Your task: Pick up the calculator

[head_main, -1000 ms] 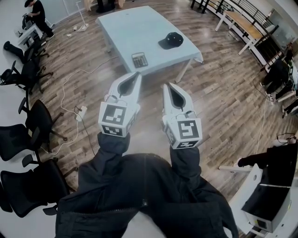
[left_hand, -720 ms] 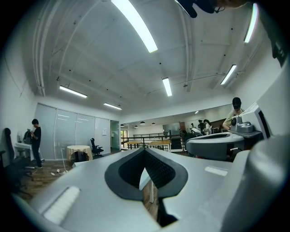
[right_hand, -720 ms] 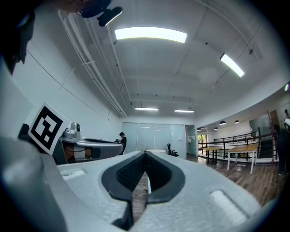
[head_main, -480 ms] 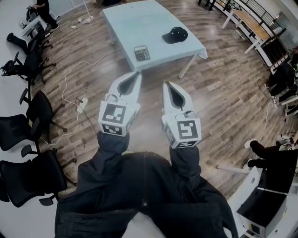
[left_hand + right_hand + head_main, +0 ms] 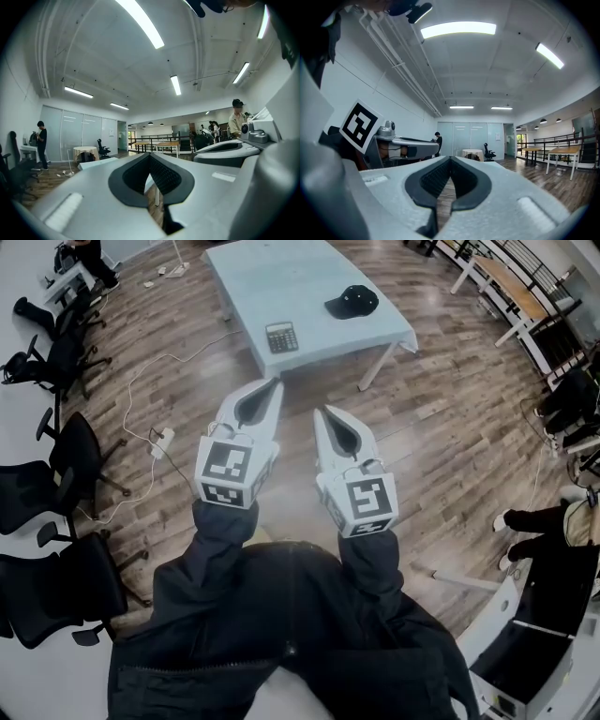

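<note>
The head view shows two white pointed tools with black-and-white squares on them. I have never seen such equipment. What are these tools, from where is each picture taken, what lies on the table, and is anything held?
There is no robot here. A person in dark sleeves holds a tool in each hand: the left gripper and the right gripper. The cubes with squares are parts of them. The head view comes from a camera on the person's head, looking down. Each of the other two pictures comes from a camera that rides on one gripper and looks along its jaws. Ahead stands a pale table on a wooden floor. On it lie a calculator and a dark cap. Both pairs of jaws are closed with nothing between them, so nothing is held.
</note>
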A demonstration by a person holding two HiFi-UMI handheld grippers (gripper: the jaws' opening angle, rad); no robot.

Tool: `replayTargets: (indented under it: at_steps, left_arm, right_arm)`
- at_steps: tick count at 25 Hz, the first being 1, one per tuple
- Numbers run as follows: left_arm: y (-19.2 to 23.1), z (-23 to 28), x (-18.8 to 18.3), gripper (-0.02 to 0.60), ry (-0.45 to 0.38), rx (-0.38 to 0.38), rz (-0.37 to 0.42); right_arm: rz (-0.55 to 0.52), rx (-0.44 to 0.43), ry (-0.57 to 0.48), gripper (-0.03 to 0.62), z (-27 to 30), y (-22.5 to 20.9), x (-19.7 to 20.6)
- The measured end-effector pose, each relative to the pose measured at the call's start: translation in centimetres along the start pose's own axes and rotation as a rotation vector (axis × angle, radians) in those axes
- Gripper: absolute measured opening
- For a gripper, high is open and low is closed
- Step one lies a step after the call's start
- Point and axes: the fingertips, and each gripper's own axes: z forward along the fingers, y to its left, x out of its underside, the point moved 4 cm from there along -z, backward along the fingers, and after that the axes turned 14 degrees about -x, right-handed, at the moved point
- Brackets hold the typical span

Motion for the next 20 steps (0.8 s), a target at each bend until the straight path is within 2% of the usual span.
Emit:
replayTargets:
  at_steps: [4,9,20]
  left_arm:
    - [0.5,0.8,0.0,-0.002,0.005,-0.01,-0.004]
    - [1.3,2.3,1.1,-0.002,0.015,-0.001,-0.003]
    - [4.9,11.4,2.3,-0.002,0.007,0.052,-0.013]
  right_arm:
    - [-0.007,-0.028,0.011,0.0,0.5,0.0,0.1]
    - [0.011,-0.01,0.02,0.0,1.5,-0.8,1.8]
    - [0.009,0.061,0.041,0.0,7.6,-6.8,3.0]
